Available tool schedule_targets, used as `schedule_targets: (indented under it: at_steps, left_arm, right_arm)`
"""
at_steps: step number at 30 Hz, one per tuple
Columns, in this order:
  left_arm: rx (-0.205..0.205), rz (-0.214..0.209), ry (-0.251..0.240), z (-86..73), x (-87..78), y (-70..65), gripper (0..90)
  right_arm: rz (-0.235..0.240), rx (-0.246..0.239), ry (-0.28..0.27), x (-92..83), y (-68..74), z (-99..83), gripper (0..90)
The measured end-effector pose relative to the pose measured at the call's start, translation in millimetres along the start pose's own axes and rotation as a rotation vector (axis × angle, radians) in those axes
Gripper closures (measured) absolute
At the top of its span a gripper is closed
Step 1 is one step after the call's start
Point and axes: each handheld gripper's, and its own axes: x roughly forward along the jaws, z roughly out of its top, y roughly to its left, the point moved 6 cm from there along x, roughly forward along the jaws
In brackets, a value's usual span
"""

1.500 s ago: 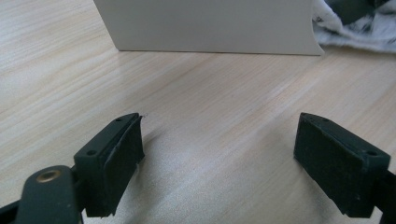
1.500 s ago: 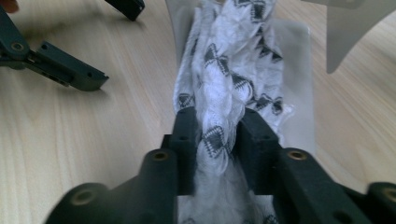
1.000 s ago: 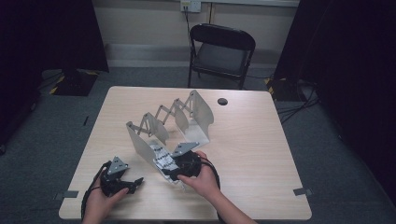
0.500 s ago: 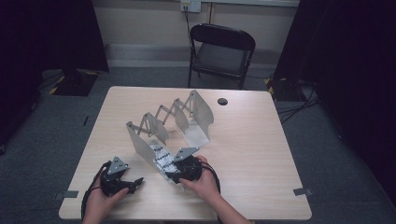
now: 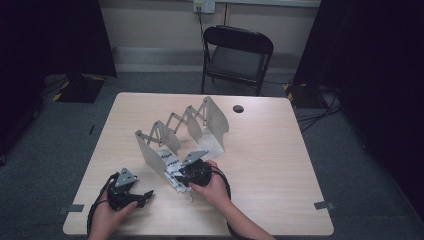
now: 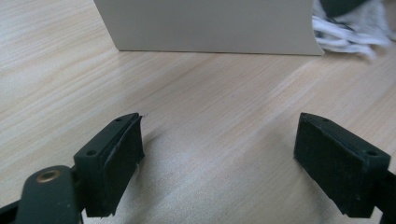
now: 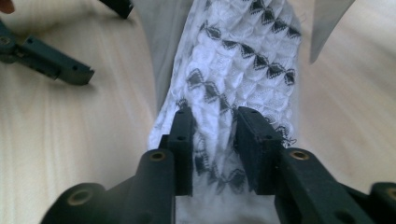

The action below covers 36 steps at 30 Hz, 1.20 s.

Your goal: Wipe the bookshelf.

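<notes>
now right gripper — jaws just closing on patterned cloth

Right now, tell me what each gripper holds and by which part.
The right gripper has just been closing on the white cloth with black diamond pattern, pinching a raised fold near its end. The left gripper is open, holding nothing.

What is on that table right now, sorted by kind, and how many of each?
Hand-held grippers: 2, left gripper and right gripper
Metal folding rack: 1
White patterned cloth: 1
Small dark round thing: 1
Total: 5
</notes>
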Motion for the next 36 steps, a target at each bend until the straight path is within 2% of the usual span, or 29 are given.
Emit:
schedule_targets:
  at_steps: [6, 9, 11, 21, 26, 29, 30, 32, 36]
  left_arm:
    - [0.0, 0.0, 0.001, 0.0, 0.0, 0.0, 15.3]
    - [0.001, 0.0, 0.001, 0.0, 0.0, 0.1, 15.3]
    - [0.001, 0.0, 0.001, 0.0, 0.0, 0.1, 15.3]
    - [0.001, 0.0, 0.001, -0.1, -0.1, 0.0, 15.3]
    - [0.001, 0.0, 0.001, 0.0, -0.1, 0.0, 15.3]
    - [0.001, -0.001, 0.003, 0.0, -0.1, 0.1, 15.3]
    - [0.0, 0.0, 0.003, 0.0, -0.1, 0.1, 15.3]
    - [0.0, 0.0, 0.003, 0.0, -0.1, 0.1, 15.3]
    - [0.0, 0.0, 0.003, 0.0, 0.0, 0.1, 15.3]
  right_arm:
    - [-0.002, -0.015, 0.004, 8.8, 0.4, 10.4, 70.0]
    - [0.007, 0.003, -0.011, 15.1, 0.7, 13.1, 68.6]
    - [0.003, -0.002, -0.012, 17.3, 1.2, 12.3, 68.5]
    - [0.002, -0.011, -0.011, 5.7, 3.8, -2.8, 69.1]
    - [0.004, 0.028, -0.029, -2.1, 3.7, -6.1, 55.9]
    - [0.013, 0.033, -0.059, -3.8, 3.4, -2.0, 49.3]
    - [0.01, 0.027, -0.053, -2.1, 3.7, -1.6, 46.5]
    - [-0.013, -0.001, -0.025, 4.0, 3.0, -4.0, 46.2]
    - [-0.036, -0.013, -0.036, 9.4, 2.1, -4.1, 50.8]
